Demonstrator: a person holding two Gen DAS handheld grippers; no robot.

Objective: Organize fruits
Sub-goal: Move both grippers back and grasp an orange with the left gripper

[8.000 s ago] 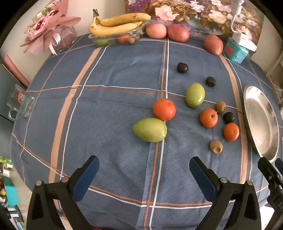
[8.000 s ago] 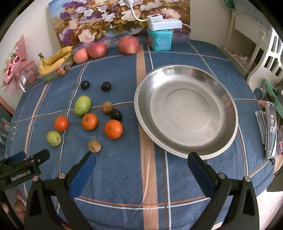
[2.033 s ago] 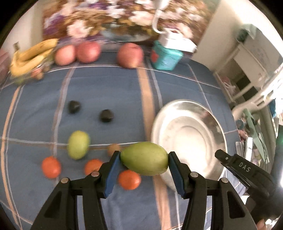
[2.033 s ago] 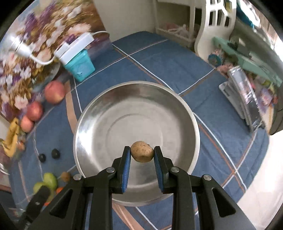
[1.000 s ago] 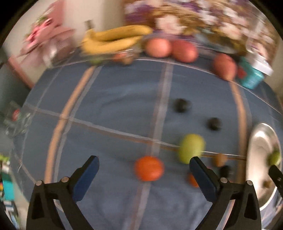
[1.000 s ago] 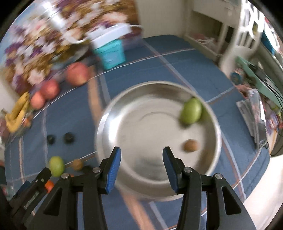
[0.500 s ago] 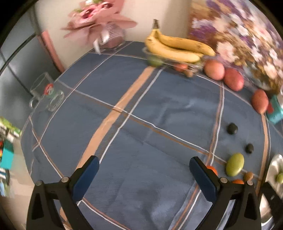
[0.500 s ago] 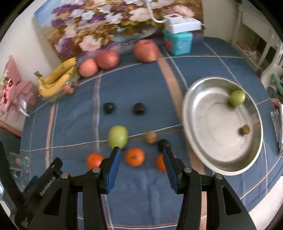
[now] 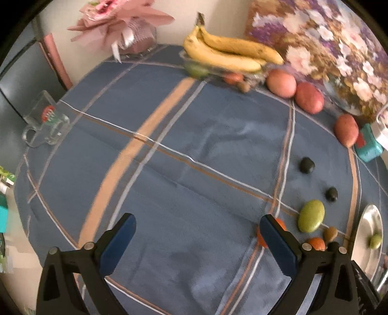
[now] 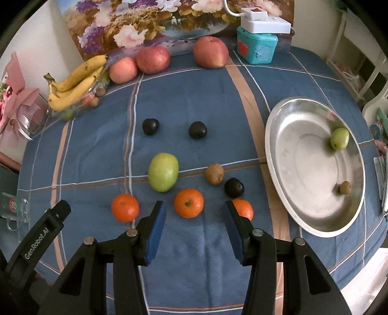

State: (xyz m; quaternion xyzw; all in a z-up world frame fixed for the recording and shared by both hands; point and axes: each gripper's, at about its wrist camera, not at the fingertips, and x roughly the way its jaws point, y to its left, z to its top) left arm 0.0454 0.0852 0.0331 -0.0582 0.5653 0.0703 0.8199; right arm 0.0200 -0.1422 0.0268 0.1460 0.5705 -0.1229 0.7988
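The steel plate (image 10: 286,155) lies at the table's right and holds a small green fruit (image 10: 340,138) and a small brown fruit (image 10: 345,187). On the blue cloth lie a green mango (image 10: 163,175), three oranges, the middle one (image 10: 188,203), a kiwi (image 10: 214,173) and three dark plums, one (image 10: 233,187) by the kiwi. My right gripper (image 10: 192,230) is open and empty, just before the middle orange. My left gripper (image 9: 196,242) is open and empty over bare cloth; the mango (image 9: 311,215) and plate (image 9: 366,227) show at its right.
Bananas (image 10: 75,81) in a clear tray, three apples (image 10: 152,59) and a teal box (image 10: 257,47) with a white power strip line the back edge before a flower painting. A glass mug (image 9: 44,123) stands at the left edge. A pink bouquet (image 9: 121,21) is at the back left.
Both grippers have let go of their fruit, now in the plate, and swung back left. The right gripper has come closer to the middle orange; the left view turned slightly further left.
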